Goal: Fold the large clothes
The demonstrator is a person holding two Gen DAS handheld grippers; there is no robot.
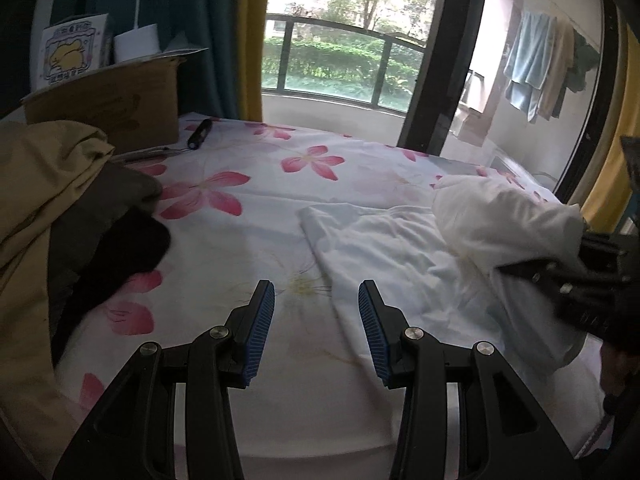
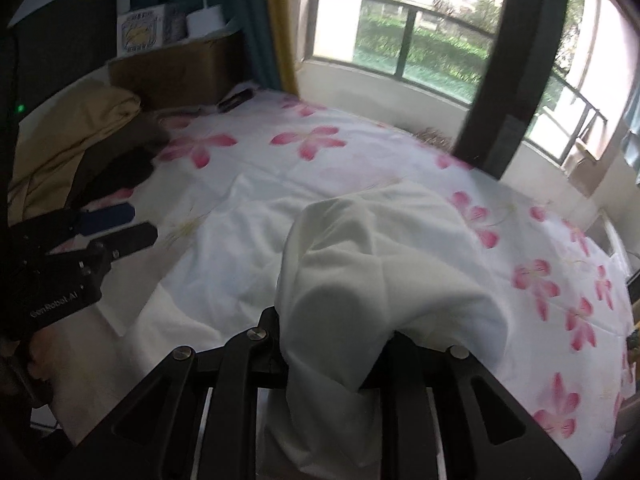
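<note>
My right hand-held gripper (image 2: 332,344) is clamped on a bunched fold of the white garment (image 2: 384,264), which drapes over its fingers and hides the pads. My left hand-held gripper (image 1: 316,320) hangs apart and empty over the floral bed (image 1: 248,152), just beside the garment's flat near edge. I judge I'm mid-fold, carrying one side across; next I must lay it squarely over the spread half beyond.

Both wrist cameras look down and forward over the flowered bed (image 1: 248,184) toward the far window (image 2: 420,52), the left one from nearer the left; they share the white garment (image 2: 360,240)
</note>
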